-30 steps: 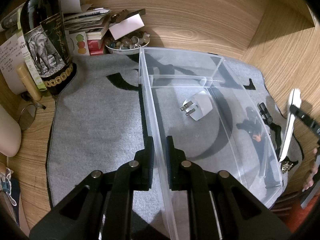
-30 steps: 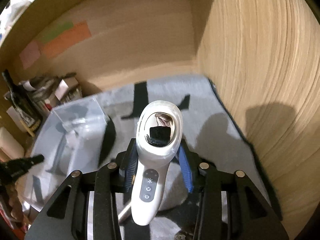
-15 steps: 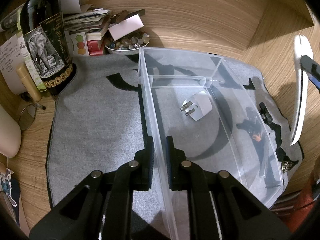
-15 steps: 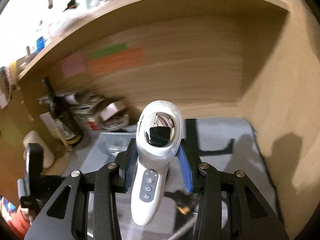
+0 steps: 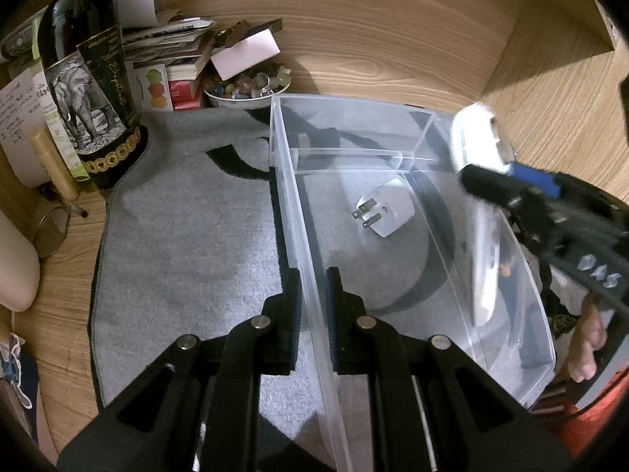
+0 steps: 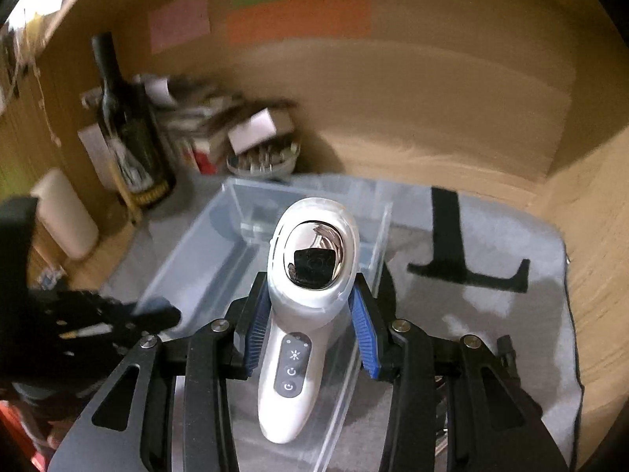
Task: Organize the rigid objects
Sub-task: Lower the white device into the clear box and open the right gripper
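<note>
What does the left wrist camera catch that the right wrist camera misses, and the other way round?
Only the left wrist view shows the white plug adapter lying in the clear bin, and the left gripper clamped on that bin's wall. Only the right wrist view shows the white handheld device's buttons and shiny head, and the sticky notes. Both show bin, device, bottle and the right gripper.
</note>
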Demonstrator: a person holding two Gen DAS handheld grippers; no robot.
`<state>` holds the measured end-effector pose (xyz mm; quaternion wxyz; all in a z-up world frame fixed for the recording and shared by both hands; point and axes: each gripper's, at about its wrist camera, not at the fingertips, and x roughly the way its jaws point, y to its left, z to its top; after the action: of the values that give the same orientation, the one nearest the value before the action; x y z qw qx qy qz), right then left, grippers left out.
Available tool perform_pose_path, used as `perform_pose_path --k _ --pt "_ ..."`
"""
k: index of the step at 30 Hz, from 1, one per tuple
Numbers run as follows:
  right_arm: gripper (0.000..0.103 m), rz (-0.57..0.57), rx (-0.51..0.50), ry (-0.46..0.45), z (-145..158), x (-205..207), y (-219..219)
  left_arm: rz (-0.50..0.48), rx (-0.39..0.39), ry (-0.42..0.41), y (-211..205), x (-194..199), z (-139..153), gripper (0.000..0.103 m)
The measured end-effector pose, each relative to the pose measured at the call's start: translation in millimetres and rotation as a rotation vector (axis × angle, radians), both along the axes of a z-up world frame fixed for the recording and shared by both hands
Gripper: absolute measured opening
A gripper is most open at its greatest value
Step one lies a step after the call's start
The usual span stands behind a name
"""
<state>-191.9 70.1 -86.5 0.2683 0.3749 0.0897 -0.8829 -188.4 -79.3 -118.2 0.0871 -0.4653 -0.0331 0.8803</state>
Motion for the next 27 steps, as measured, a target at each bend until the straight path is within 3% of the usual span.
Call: perform_pose_path --k 8,17,25,27 --pt "0.037 0.046 0.108 -0.071 -23 -8 -17 -0.001 0.007 -0.010 0 -3 -4 0.012" --pt "0.038 0.059 0.127 -0.105 -29 -9 -23 -0.006 0.005 -0.008 -1 -4 -5 0.013" --pt "0.047 0.057 0.109 -0.086 -24 -3 -20 -0.009 0.001 -0.012 -1 -3 -7 0.013" --pt "0.054 0.050 0.108 -0.055 -18 1 -18 -0.009 0.002 -0.013 -1 -3 -7 0.013"
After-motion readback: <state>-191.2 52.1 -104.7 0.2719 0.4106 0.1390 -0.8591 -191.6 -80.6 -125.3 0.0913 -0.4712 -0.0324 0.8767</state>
